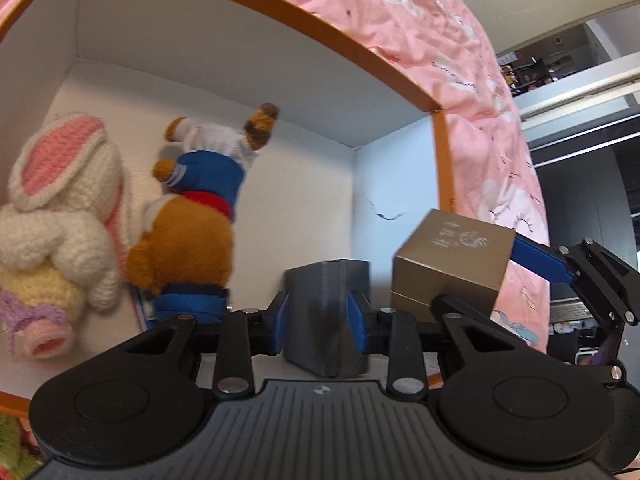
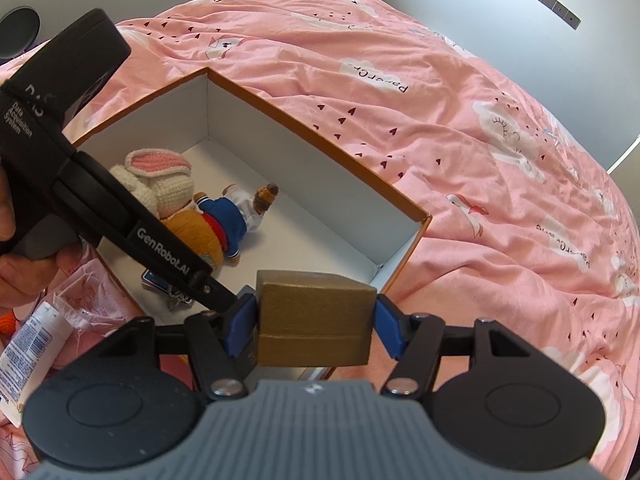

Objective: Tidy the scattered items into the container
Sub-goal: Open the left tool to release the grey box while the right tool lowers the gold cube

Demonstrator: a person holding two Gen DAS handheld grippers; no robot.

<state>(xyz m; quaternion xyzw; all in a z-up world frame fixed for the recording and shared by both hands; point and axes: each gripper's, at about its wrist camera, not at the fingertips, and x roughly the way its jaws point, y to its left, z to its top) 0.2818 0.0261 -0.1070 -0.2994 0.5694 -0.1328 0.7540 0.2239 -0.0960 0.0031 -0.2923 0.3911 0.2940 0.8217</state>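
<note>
The left gripper (image 1: 324,314) has its blue fingers (image 1: 280,322) pinching a dark grey block (image 1: 326,300), held over the near end of the open box (image 1: 224,48), an orange-rimmed container with white inner walls that sits on the bed. Inside the box, on its white floor, a crocheted white rabbit (image 1: 56,216) with pink ears lies against the left wall, touching a brown plush animal (image 1: 192,216) in a blue and white outfit with a striped tail pointing toward the far wall. A small blue item lies partly hidden under the plush near the box's near edge; what it is cannot be told

The right gripper (image 2: 314,324) pinches a gold box (image 2: 316,320) between its blue fingers (image 2: 240,326), holding it above the near right corner of the container (image 2: 320,128). In the left wrist view the same gold box (image 1: 452,264) shows tilted, just beside the grey block, with silver print on its top face

The pink bedcover (image 2: 480,160), printed with clouds and small hearts, spreads around the container on all sides. At the bed's near left edge, outside the container, lie a white tube with blue print (image 2: 28,348) and a clear crinkled plastic bag (image 2: 86,304). A hand (image 2: 24,264) grips the handle of the left gripper there
</note>
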